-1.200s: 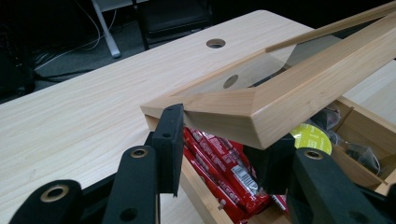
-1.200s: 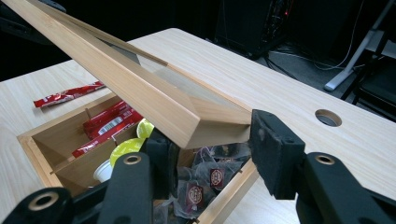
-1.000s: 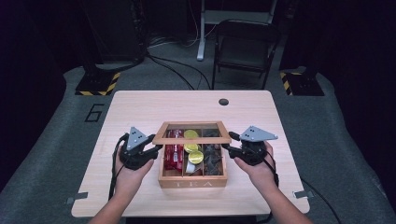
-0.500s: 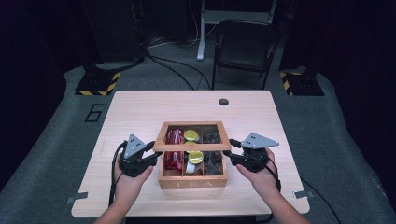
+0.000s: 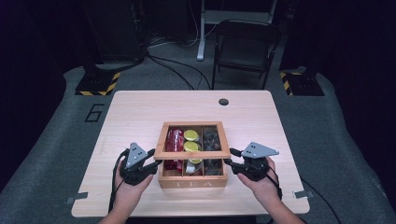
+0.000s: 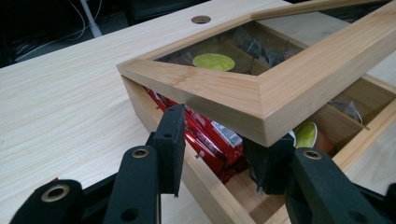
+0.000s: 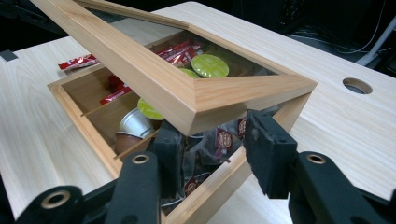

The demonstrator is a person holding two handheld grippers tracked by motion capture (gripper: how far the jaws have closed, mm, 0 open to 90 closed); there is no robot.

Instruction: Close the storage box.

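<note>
Wooden tea box (image 5: 192, 179) with "TEA" on its front wall sits on the near middle of the pale wooden worktop (image 5: 140, 112), its glass-paned wooden lid (image 5: 194, 153) tilted a little above the box with a gap under it at the near side.

At the left, the left gripper (image 5: 156, 163) is against the left front corner of that lid. In the left gripper view the lid's corner (image 6: 261, 100) hangs between and above its two black jaws, which stand apart, one outside the box wall and one inside; I cannot tell if the pads press on anything.

Inside the box, going left to right: red foil sachets (image 5: 173, 144) in the left compartment, yellow-green capped pods (image 5: 191, 135) in the middle one, dark wrapped tea bags (image 5: 212, 137) in the right one.

At the right, the right gripper (image 5: 228, 162) meets the lid's right front corner. In the right gripper view that corner (image 7: 243, 100) lies over its jaws, which have just been closing, one inside the box and one outside its wall; a firm hold cannot be made out.
</note>
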